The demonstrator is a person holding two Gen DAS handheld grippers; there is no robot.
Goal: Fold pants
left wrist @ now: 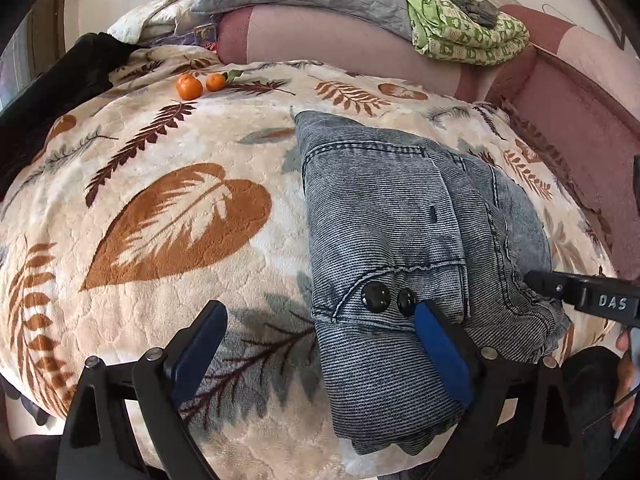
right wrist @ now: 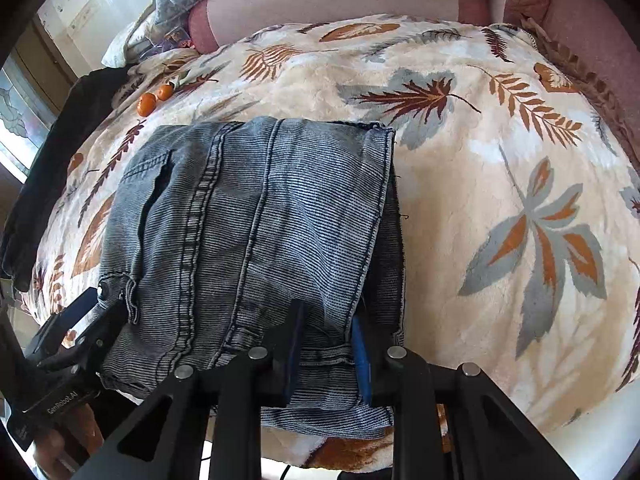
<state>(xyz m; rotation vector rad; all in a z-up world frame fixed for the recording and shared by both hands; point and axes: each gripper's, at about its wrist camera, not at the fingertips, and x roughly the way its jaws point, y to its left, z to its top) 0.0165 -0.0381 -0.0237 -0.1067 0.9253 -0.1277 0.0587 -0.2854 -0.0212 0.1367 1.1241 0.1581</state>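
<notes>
Blue pads tell my two tongs apart from the denim. My left gripper (left wrist: 320, 322) stands spread wide, gripping nothing: one finger over the leaf-print blanket (left wrist: 168, 216), the other over the near left edge of the jeans (left wrist: 400, 220), beside two black buttons (left wrist: 390, 298). My right gripper (right wrist: 326, 336) is only narrowly parted, a fold of the near hem between its pads; whether they press it I cannot tell. The washed grey-blue jeans lie folded into a thick bundle on the blanket.
</notes>
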